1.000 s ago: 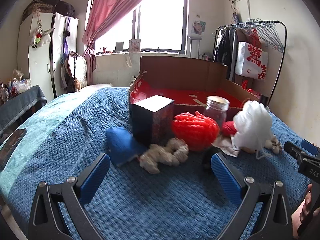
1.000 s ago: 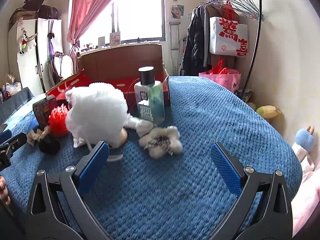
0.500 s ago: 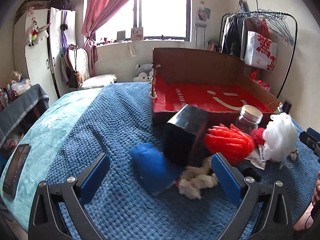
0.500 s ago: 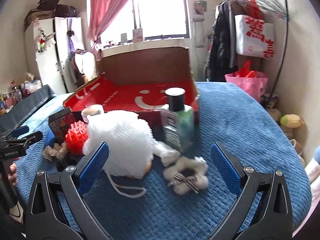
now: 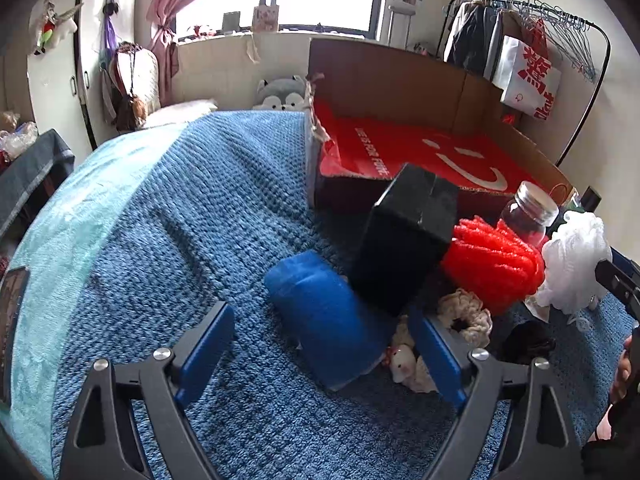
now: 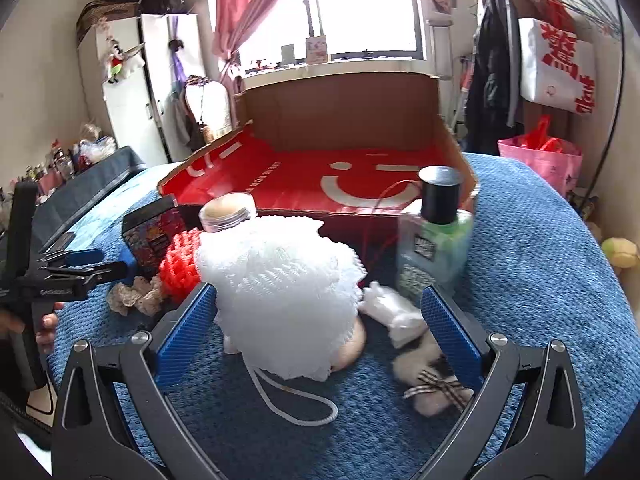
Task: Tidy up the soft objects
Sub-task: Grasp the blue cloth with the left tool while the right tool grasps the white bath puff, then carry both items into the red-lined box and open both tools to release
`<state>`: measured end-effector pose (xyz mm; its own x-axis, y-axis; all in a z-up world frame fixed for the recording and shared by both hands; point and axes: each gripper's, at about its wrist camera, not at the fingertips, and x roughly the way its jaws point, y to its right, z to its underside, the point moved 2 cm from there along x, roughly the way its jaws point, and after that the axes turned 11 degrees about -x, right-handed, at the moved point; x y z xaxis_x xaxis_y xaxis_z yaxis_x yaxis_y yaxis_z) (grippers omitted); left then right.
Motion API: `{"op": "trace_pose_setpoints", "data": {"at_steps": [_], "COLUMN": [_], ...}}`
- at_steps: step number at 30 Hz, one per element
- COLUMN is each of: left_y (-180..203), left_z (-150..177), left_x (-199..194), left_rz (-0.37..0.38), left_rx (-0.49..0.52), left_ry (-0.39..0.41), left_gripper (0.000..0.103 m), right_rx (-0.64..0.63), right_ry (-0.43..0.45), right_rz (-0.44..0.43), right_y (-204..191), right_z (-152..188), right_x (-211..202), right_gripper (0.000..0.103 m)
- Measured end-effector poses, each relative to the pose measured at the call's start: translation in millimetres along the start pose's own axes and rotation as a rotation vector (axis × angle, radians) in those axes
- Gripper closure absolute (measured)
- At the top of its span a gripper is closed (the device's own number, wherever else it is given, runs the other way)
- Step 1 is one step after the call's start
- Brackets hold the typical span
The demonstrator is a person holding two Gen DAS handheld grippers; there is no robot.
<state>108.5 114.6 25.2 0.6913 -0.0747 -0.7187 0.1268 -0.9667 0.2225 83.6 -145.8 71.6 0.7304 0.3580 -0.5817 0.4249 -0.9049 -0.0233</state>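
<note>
A plush blue roll (image 5: 326, 316) lies between the wide-open, empty left gripper (image 5: 322, 348) pads, a beige scrunchie (image 5: 466, 316) by the right pad. A frilly white mesh pouf (image 6: 280, 300) sits between the right gripper's (image 6: 316, 332) spread, empty pads. Ahead of both stands the open cardboard box (image 6: 340, 112) on the knitted blue blanket (image 5: 208, 216).

Colours: my finger pads (image 5: 206, 350) blue, ribbed. Blanket (image 5: 208, 216) blue waffle knit. Box (image 6: 360, 178) brown card, red liner, white smiley. Left: blue pouch (image 5: 324, 316), black cube (image 5: 404, 236), red pouf (image 5: 494, 262), cream scrunchie (image 5: 466, 316). Right: white pouf (image 6: 280, 296), green bottle (image 6: 434, 236) black-capped, checked bow (image 6: 438, 388).
</note>
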Motion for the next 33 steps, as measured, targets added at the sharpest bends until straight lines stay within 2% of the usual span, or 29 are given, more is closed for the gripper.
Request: {"op": "trace_pose_setpoints", "data": {"at_steps": [1, 5, 6, 7, 9, 10, 12, 13, 17, 23, 28, 33], "left_y": [-1, 2, 1, 1, 0, -1, -2, -2, -3, -8, -15, -22], "left_z": [0, 4, 6, 7, 8, 10, 13, 14, 22, 26, 28, 16], "left_x": [1, 9, 10, 10, 9, 8, 3, 1, -13, -31, -39, -45], "left_rz": [0.003, 0.053, 0.055, 0.059, 0.087, 0.094, 0.101, 0.104, 0.112, 0.114, 0.108, 0.084], "left_rx": [0.001, 0.004, -0.001, -0.004, -0.009, -0.016, -0.016, -0.015, -0.014, -0.018, -0.034, -0.045], "left_ry": [-0.004, -0.048, -0.051, -0.043, -0.050, -0.054, -0.048, -0.047, -0.028, 0.006, 0.018, 0.043], "left_gripper": [0.016, 0.037, 0.037, 0.040, 0.054, 0.055, 0.065, 0.066, 0.074, 0.078, 0.079, 0.079], "right_rx": [-0.007, -0.033, -0.037, -0.039, -0.038, -0.035, -0.032, -0.033, -0.016, 0.026, 0.055, 0.104], "right_ry": [0.002, -0.001, -0.004, -0.012, -0.026, -0.031, -0.009, 0.001, 0.029, 0.058, 0.062, 0.065], "right_rz": [-0.008, -0.054, -0.073, -0.090, -0.119, -0.133, -0.132, -0.125, -0.112, -0.079, -0.038, 0.012], "right_y": [-3, -13, -15, -16, -18, -18, -18, -18, -13, 1, 14, 41], "right_z": [-1, -2, -2, -2, 1, 2, 2, 2, 2, 10, 19, 25], "right_x": [2, 8, 10, 12, 17, 17, 10, 6, -7, -30, -45, -57], "right_gripper": [0.000, 0.001, 0.009, 0.024, 0.040, 0.046, 0.050, 0.052, 0.054, 0.055, 0.055, 0.055]}}
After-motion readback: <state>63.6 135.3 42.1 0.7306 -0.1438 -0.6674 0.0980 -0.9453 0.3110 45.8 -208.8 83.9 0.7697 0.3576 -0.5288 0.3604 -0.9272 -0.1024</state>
